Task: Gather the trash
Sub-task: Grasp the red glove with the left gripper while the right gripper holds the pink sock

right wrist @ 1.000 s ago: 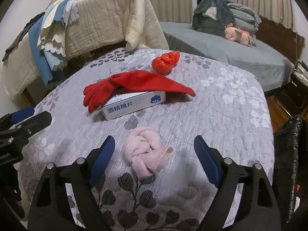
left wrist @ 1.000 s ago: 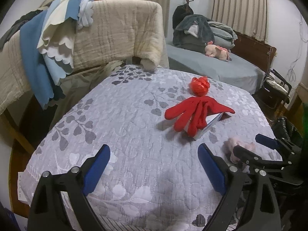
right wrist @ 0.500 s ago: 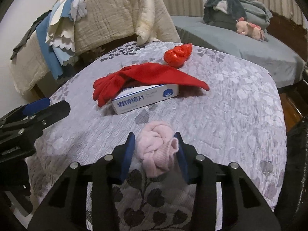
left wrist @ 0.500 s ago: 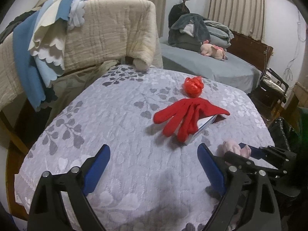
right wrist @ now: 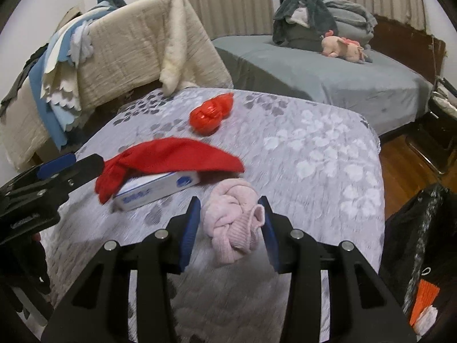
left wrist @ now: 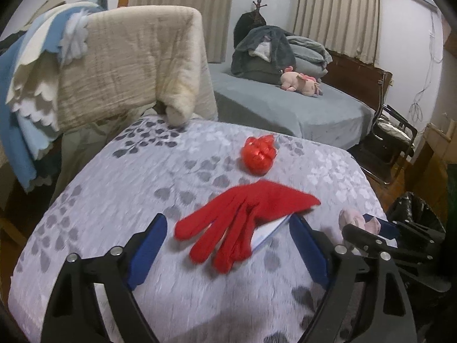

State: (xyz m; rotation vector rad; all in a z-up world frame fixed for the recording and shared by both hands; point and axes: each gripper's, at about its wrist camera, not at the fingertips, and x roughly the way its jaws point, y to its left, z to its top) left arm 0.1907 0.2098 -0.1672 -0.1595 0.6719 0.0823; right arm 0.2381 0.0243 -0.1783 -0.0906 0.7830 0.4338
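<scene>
My right gripper (right wrist: 230, 223) is shut on a rolled pink sock (right wrist: 232, 217) and holds it just above the grey leaf-patterned table (right wrist: 314, 148); the sock also shows in the left wrist view (left wrist: 357, 220). A red glove (right wrist: 174, 157) lies over a white and blue box (right wrist: 154, 191). A crumpled red plastic bag (right wrist: 211, 114) sits farther back. My left gripper (left wrist: 228, 245) is open and empty, its fingers either side of the red glove (left wrist: 242, 217), a little above the table.
A black trash bag (right wrist: 422, 228) hangs open at the table's right edge. A chair draped with beige and blue blankets (left wrist: 114, 63) stands behind the table. A grey bed (left wrist: 285, 105) with a pink plush toy lies beyond.
My right gripper closed on the pink sock and lifted it slightly. My left gripper moved forward toward the red glove, still open.
</scene>
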